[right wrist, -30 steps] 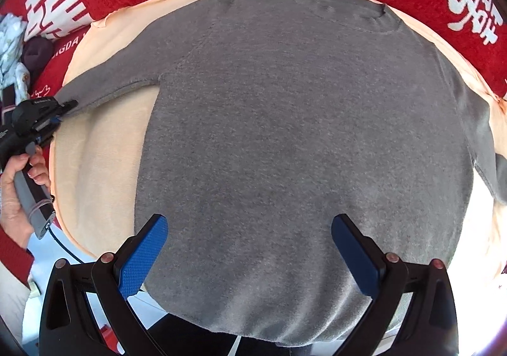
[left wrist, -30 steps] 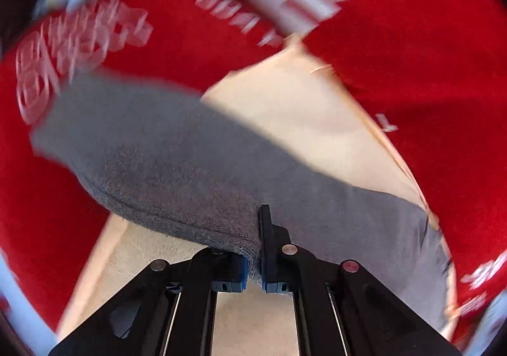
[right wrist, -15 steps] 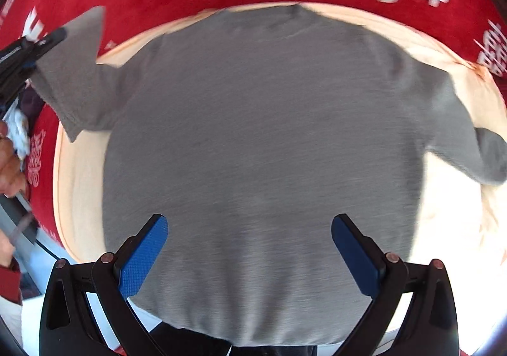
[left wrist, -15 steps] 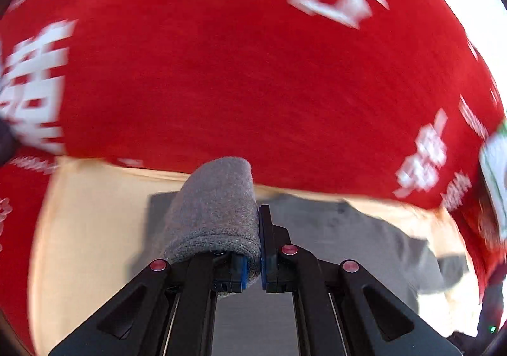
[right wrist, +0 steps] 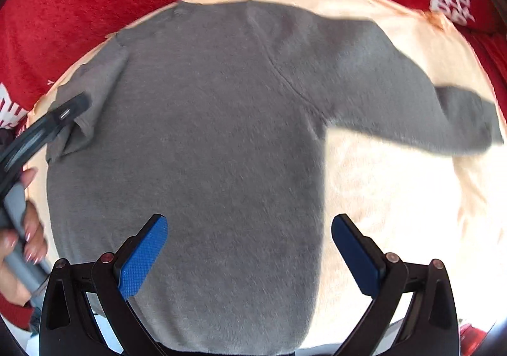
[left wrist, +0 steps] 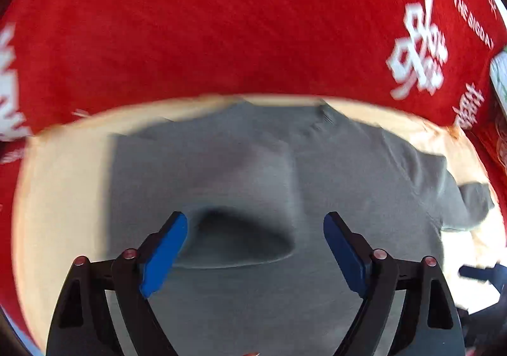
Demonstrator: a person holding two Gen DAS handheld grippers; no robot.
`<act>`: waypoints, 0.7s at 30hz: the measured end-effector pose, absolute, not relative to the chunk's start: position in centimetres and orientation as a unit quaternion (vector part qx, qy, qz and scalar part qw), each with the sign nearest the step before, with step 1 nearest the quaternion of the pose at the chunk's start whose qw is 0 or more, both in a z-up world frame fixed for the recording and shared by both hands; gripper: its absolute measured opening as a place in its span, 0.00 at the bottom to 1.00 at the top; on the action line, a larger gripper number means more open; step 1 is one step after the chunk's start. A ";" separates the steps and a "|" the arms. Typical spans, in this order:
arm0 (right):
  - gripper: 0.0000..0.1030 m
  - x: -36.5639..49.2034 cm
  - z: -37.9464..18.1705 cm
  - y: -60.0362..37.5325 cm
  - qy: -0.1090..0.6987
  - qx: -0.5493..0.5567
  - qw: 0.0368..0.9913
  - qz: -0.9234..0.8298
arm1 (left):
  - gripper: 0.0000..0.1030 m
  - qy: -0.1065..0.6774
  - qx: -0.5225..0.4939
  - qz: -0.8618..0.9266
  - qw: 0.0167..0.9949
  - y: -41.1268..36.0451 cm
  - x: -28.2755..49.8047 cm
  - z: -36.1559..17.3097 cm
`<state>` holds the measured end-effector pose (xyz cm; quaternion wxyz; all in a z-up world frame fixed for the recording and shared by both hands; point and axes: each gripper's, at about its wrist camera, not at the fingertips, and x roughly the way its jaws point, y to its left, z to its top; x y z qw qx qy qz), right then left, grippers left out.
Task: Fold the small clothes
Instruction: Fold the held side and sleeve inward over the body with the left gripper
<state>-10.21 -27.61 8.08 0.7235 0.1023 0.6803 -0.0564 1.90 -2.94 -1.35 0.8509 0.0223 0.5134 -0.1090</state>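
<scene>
A grey knit sweater (right wrist: 215,140) lies flat on a cream cloth (right wrist: 396,213). Its left sleeve (right wrist: 92,96) is folded in over the body; the same sleeve lies in front of my left gripper (left wrist: 240,197). Its right sleeve (right wrist: 421,102) stretches out to the right, cuff turned down. My left gripper (left wrist: 255,248) is open and empty, hovering over the folded sleeve; it also shows at the left edge of the right wrist view (right wrist: 63,112). My right gripper (right wrist: 250,251) is open and empty over the sweater's lower body.
A red fleece blanket with white characters (left wrist: 253,23) lies under and behind the cream cloth (left wrist: 63,191). The person's left hand (right wrist: 22,248) holds the left gripper's handle. The sweater's hem (right wrist: 240,346) is at the near edge.
My left gripper carried the left sleeve in over the sweater's body, then opened and let it go. The right gripper stayed open and shifted right along the lower body.
</scene>
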 end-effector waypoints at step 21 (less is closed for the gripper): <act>0.39 2.5 6.9 -11.2 0.545 -0.162 0.821 0.045 | 0.87 0.613 -0.063 0.019 0.787 10.4 7.8 -8.9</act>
